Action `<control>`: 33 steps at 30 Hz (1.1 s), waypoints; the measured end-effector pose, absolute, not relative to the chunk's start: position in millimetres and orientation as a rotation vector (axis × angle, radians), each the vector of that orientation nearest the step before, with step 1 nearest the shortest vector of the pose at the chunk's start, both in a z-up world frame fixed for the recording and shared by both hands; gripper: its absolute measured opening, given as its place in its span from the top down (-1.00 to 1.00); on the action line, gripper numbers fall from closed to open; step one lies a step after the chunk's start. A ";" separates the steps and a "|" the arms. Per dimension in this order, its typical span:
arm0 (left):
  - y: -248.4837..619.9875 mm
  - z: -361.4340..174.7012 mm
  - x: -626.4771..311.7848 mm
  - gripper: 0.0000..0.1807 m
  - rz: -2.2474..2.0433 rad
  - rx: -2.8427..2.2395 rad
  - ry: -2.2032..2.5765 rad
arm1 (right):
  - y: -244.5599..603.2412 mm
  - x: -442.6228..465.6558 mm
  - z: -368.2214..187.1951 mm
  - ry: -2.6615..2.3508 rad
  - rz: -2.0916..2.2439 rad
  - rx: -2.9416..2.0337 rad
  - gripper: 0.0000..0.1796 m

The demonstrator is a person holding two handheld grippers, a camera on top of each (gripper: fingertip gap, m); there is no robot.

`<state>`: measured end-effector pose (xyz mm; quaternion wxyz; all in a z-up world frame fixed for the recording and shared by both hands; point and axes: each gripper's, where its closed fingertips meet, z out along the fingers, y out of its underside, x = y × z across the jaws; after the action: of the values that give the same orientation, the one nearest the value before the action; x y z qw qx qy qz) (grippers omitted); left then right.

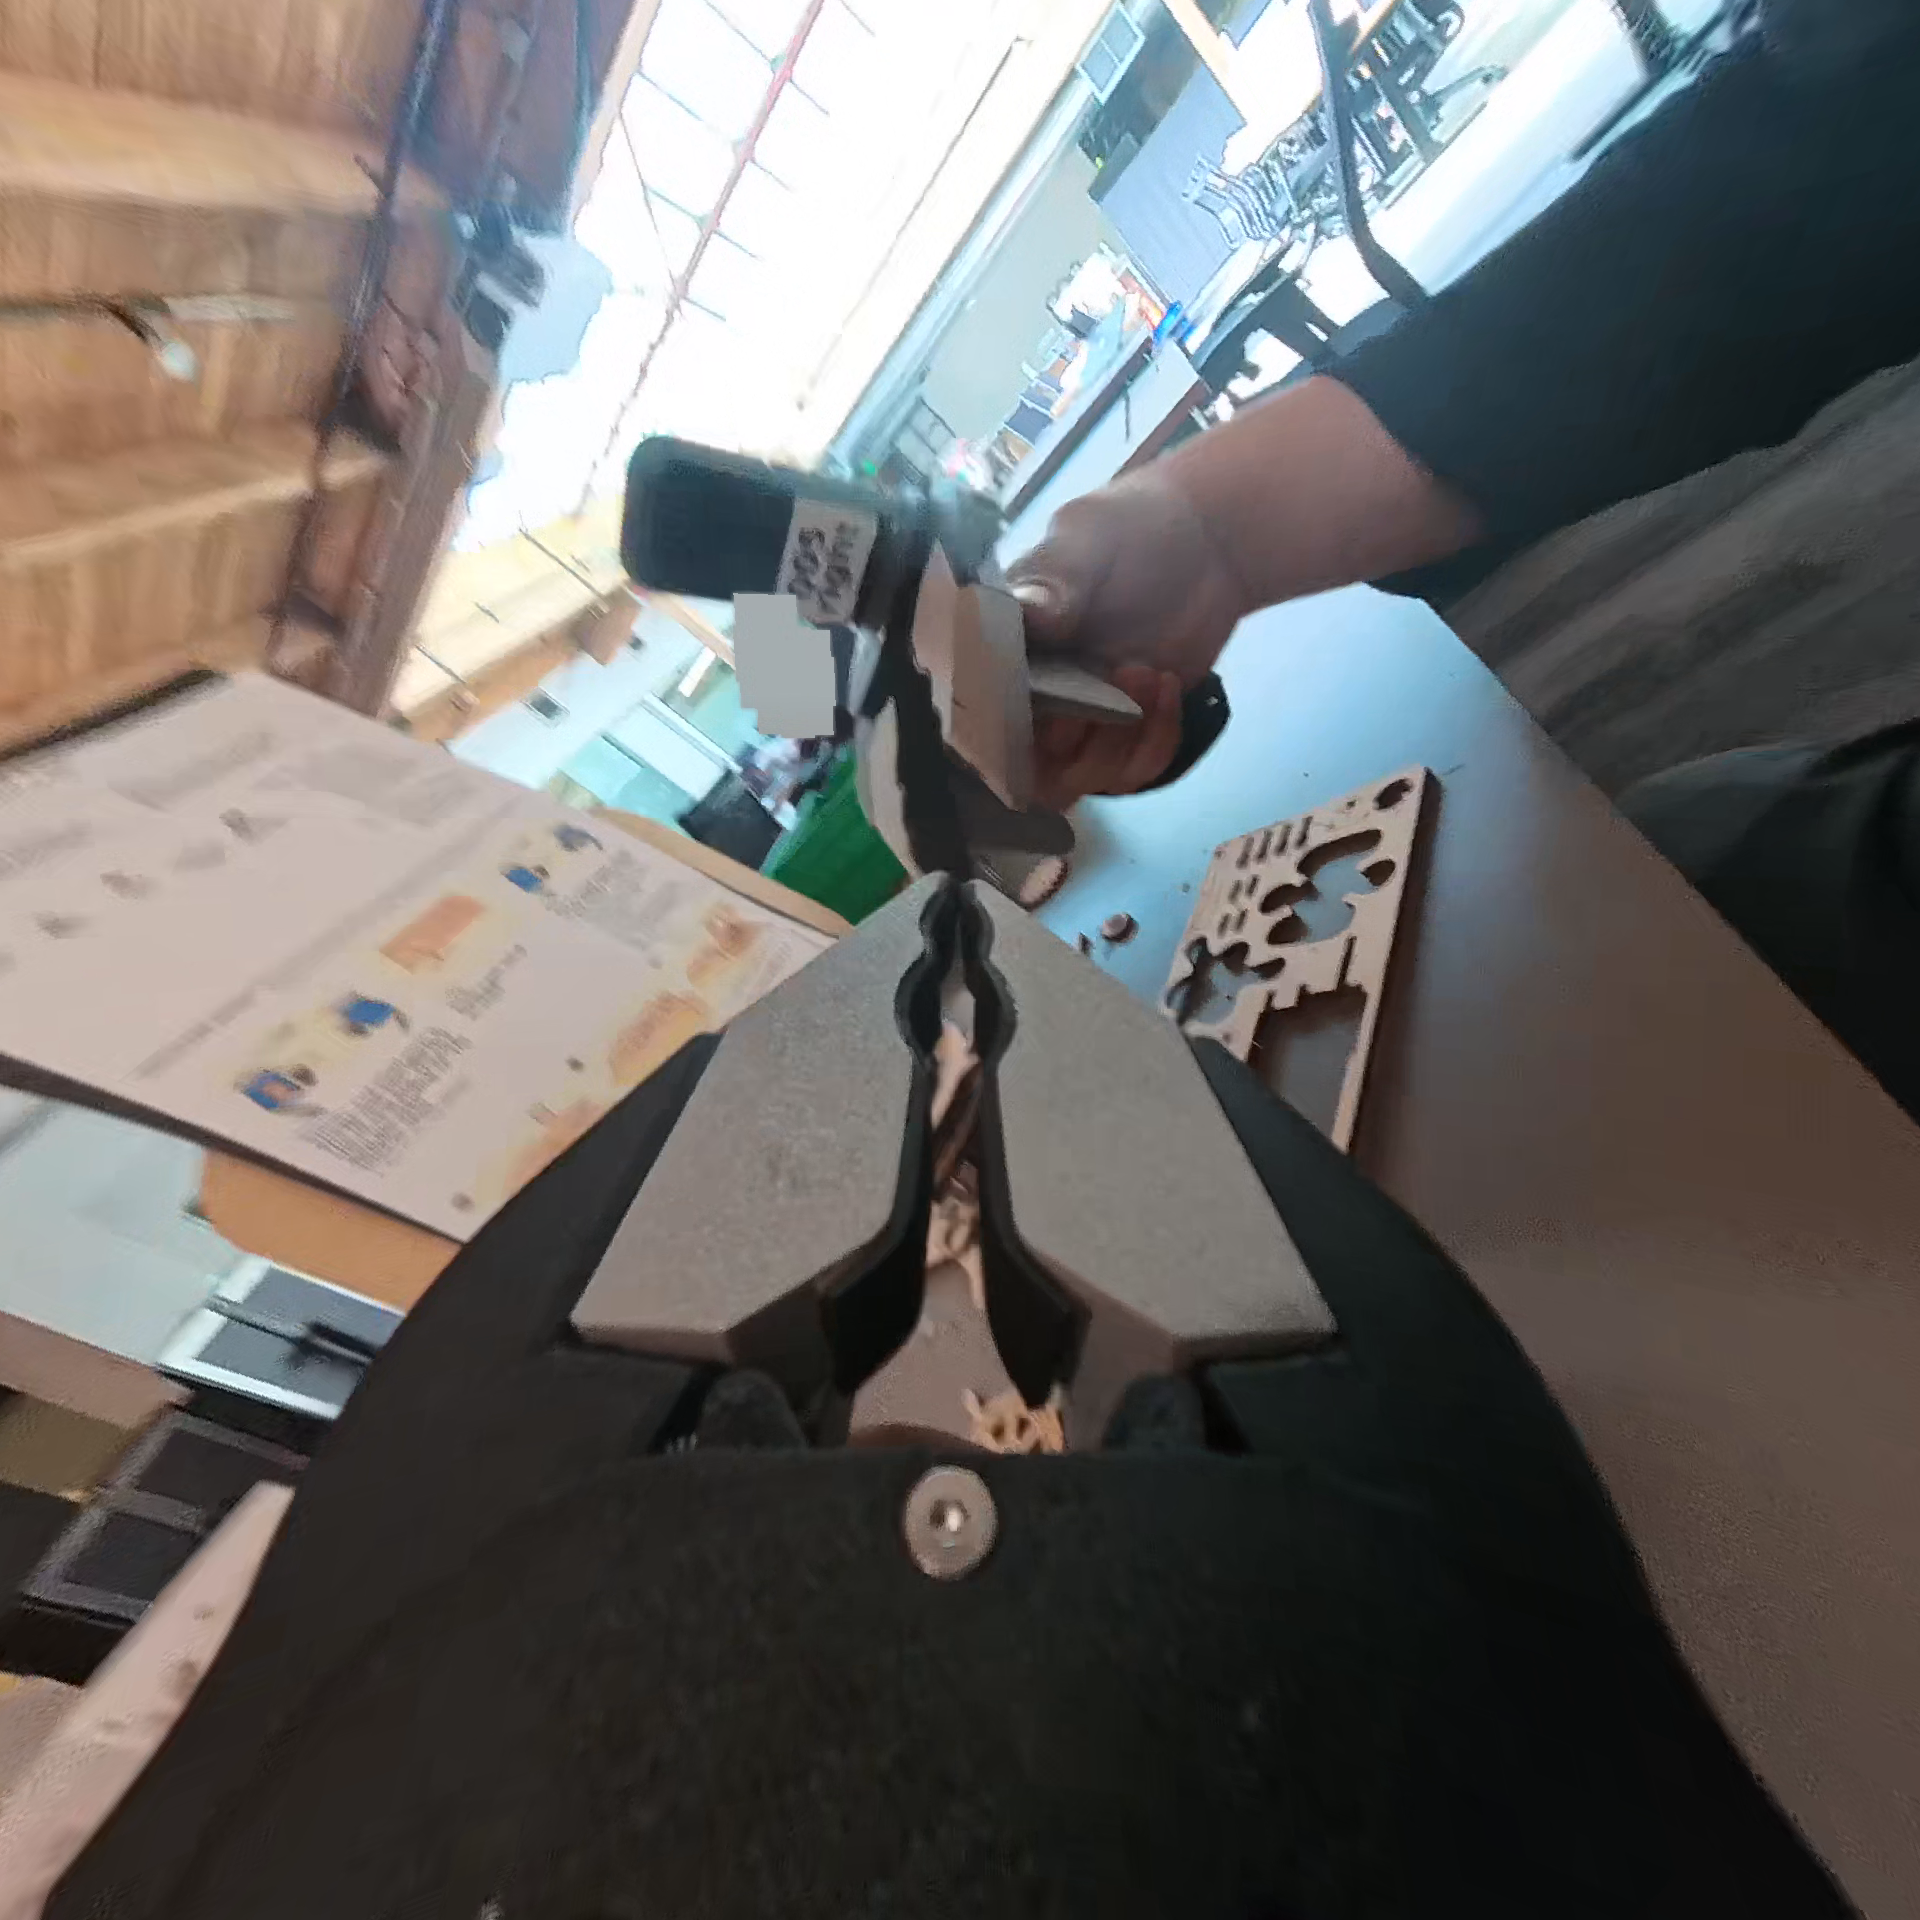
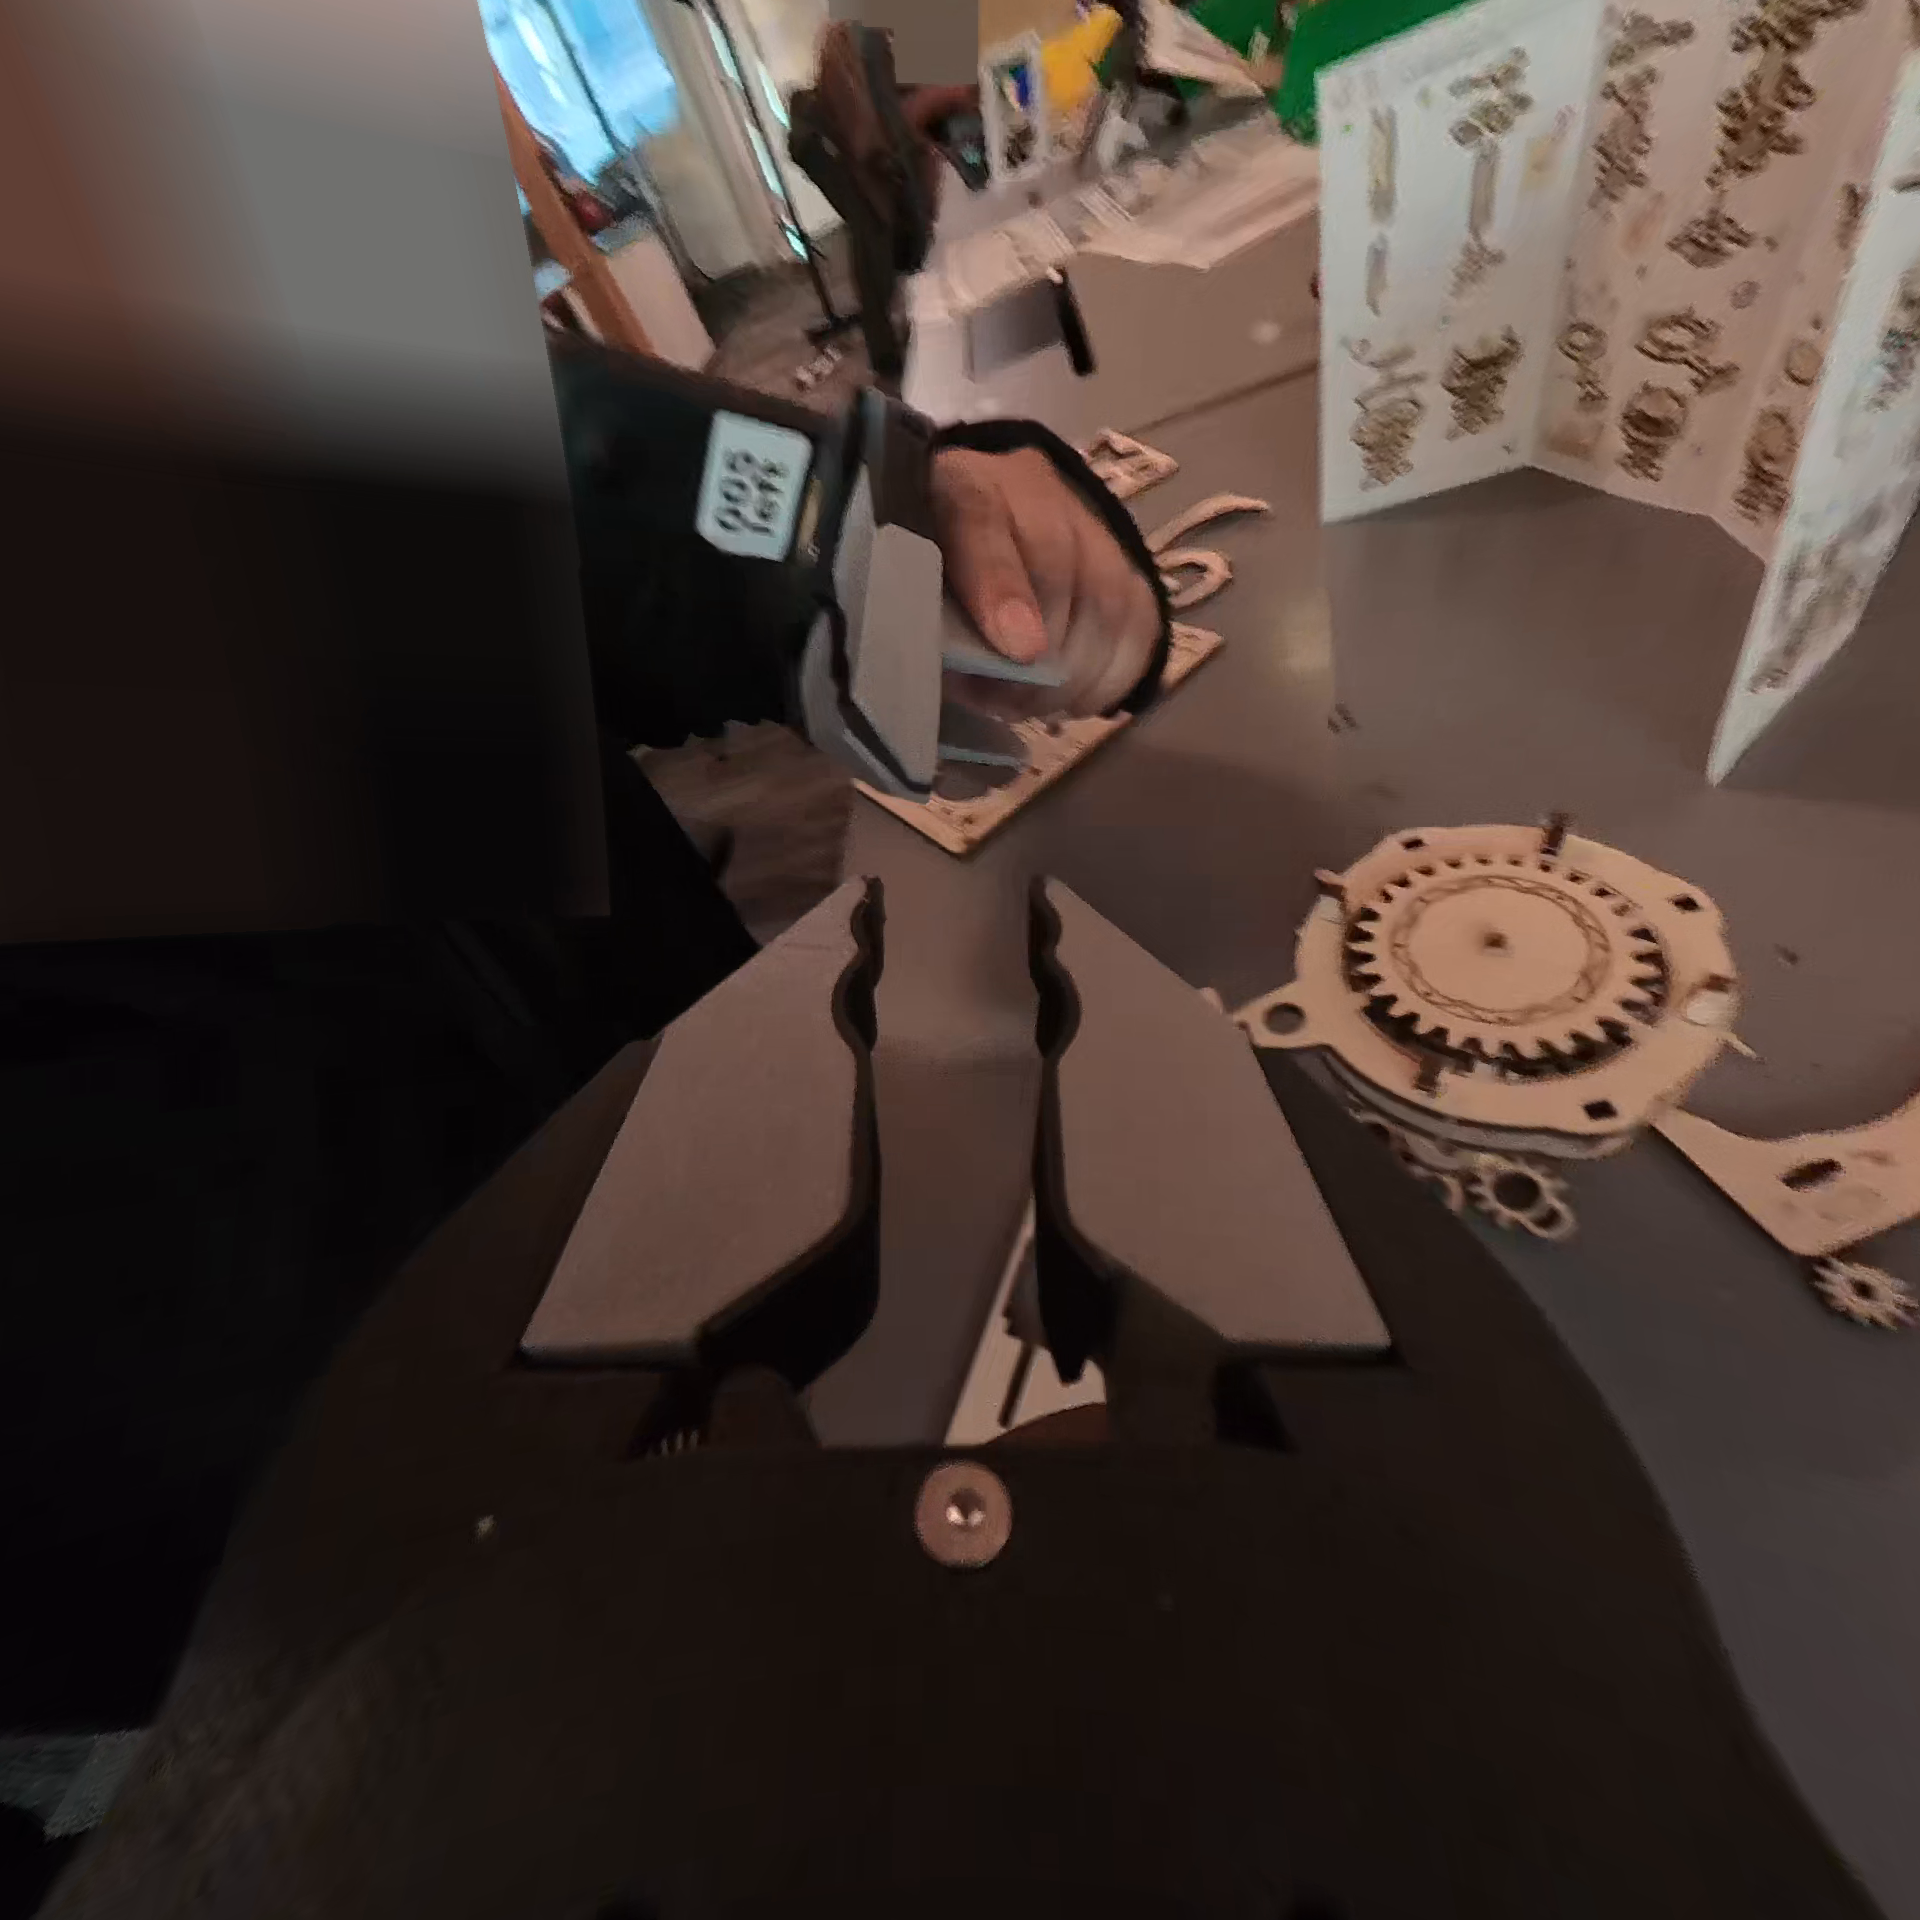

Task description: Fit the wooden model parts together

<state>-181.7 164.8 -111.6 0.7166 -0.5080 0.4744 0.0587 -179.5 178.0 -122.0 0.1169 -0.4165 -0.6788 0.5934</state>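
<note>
While the geared wooden assembly (image 2: 1496,997) at three o'clock looks half built, loose gears (image 2: 1517,1205) remain, the right gripper (image 2: 951,914) gapes empty and the left gripper (image 1: 951,904) is pinched closed.

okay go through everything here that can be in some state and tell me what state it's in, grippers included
left gripper: shut, nothing visibly held.
right gripper: open, empty.
gear assembly: partly built, flat on the table.
punched wooden sheet: flat on table, parts removed.
instruction sheet: unfolded, standing upright.

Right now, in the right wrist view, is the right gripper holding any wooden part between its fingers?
No, the right gripper is open, and only the bare grey table shows between its fingers.
</note>
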 end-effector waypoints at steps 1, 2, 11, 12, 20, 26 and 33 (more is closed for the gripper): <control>166.5 -120.0 -186.7 1.00 0.093 -1.185 1.051 | 181.1 -184.7 -127.0 -1.995 1.674 -1.252 0.71; 165.5 -128.6 -191.4 1.00 0.059 -1.243 1.058 | 182.9 -188.2 -129.4 -1.997 1.634 -1.261 0.70; 66.8 -152.9 -239.7 1.00 -0.230 -1.395 1.267 | 211.1 -188.1 -124.4 -1.902 1.527 -1.276 0.71; 59.6 -152.7 -251.5 1.00 -0.235 -1.435 1.254 | 214.9 -186.4 -125.5 -1.895 1.503 -1.280 0.71; 68.9 -151.3 -418.5 1.00 0.229 -1.891 0.640 | 232.2 -172.3 -138.3 -1.860 1.428 -1.296 0.72; 99.0 -182.2 -459.5 0.74 0.045 -2.033 0.296 | 261.6 -173.2 -140.0 -1.725 1.388 -1.312 0.69; 105.8 -190.0 -451.6 0.80 -0.007 -1.954 0.327 | 271.7 -161.9 -148.6 -1.609 1.206 -1.376 0.22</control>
<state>-451.6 105.8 -190.0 0.5483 -0.8249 0.1379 -0.0028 -161.9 271.7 -148.6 0.3453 -0.5300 -0.6198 0.4645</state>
